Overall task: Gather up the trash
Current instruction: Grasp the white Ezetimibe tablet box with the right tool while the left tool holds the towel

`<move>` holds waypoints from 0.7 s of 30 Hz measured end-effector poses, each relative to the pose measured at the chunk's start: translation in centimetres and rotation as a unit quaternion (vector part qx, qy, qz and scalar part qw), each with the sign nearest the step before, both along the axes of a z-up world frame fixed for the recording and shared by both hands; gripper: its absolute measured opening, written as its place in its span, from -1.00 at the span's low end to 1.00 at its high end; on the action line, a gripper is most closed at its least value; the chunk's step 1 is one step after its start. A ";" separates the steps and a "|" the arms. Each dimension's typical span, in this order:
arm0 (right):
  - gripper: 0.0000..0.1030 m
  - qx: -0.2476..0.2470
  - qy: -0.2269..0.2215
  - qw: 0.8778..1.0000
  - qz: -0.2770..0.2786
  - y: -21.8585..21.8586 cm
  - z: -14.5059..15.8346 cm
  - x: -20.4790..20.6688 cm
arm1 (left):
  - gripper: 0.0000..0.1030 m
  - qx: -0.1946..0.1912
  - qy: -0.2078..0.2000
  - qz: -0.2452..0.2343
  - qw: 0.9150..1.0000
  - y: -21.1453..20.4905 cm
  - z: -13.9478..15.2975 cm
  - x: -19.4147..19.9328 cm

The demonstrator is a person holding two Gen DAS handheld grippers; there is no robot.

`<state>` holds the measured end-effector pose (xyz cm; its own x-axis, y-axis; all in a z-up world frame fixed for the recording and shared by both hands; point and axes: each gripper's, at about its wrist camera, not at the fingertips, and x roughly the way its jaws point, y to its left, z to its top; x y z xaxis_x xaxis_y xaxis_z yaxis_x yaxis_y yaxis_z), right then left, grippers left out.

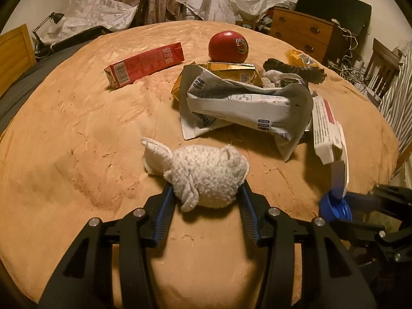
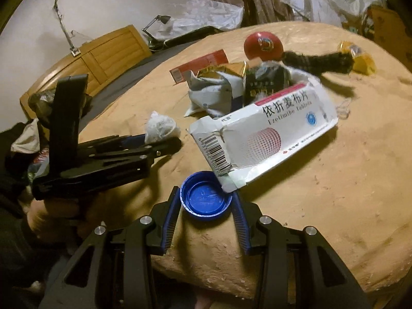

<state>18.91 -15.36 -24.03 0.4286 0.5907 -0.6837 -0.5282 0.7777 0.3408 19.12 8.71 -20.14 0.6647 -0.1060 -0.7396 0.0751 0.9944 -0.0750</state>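
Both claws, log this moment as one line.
left claw: shut on tissue wad | right claw: shut on blue cap | pill box: on table

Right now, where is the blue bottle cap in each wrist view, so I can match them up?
Left wrist: blue bottle cap far lower right, in the right gripper.
Right wrist: cap bottom centre, pinched between the right gripper's fingers.
Shared landmark: the white tablet box, just beyond the cap.
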 end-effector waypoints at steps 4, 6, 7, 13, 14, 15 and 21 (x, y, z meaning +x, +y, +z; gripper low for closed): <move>-0.20 -0.062 -0.035 0.997 -0.022 -0.5 0.8 0.2 | -0.10 -0.002 0.000 0.000 1.000 0.1 -0.1 0.1; -0.20 -0.082 -0.038 0.995 -0.037 -1.6 1.0 1.0 | -0.10 -0.002 0.001 0.001 1.000 0.1 -0.2 0.3; -0.20 -0.088 -0.032 0.995 -0.044 -2.4 0.9 1.5 | -0.09 -0.003 0.001 0.001 1.000 0.1 -0.1 0.3; -0.22 -0.105 0.000 0.994 -0.032 -6.8 1.7 3.4 | -0.10 -0.009 0.004 0.009 1.000 0.1 -0.1 0.7; -0.22 -0.110 -0.001 0.993 -0.047 -7.8 2.0 3.7 | -0.10 -0.010 0.004 0.010 1.000 0.1 -0.2 0.7; -0.21 -0.108 0.001 0.992 -0.063 -8.9 2.1 4.2 | -0.10 -0.010 0.003 0.010 1.000 -0.1 -0.2 0.8; 0.62 -0.092 0.008 0.989 -0.119 -12.5 3.2 4.2 | -0.07 -0.007 0.001 0.008 1.000 -0.3 -0.2 1.0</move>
